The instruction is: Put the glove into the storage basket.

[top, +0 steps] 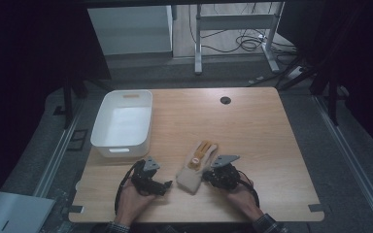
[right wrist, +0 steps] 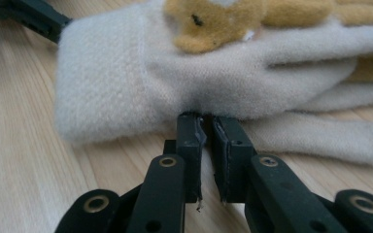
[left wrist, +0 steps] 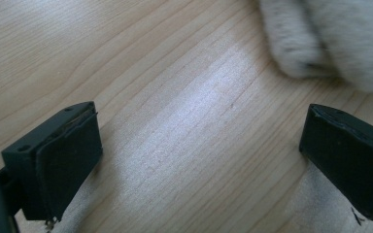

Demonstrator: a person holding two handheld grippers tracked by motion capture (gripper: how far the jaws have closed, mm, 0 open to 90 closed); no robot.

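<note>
**Gripper pinching the soft glove's edge**

Right gripper (right wrist: 205, 127) is closing almost fully, nipping the fleece glove (right wrist: 184, 77) at its palm edge near the surface's front edge. Light and floppy, it is likely sagging when lifted; the thick cuff offers firmer hold. Left gripper (left wrist: 199, 145) is gaping empty; the white bin (top: 124, 124) is waiting beyond.

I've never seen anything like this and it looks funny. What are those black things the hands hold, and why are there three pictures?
A person sits at a light wooden table and holds a black two-jaw gripper in each hand, like big tongs. One picture looks down from above. The other two come from small cameras riding on each gripper. The left gripper has its jaws wide open over bare wood. The right gripper has its jaws shut, tips against the edge of a fluffy cream glove with a tan plush animal on it; whether it pinches the fabric is hard to tell. A white plastic bin stands at the back left.
</note>
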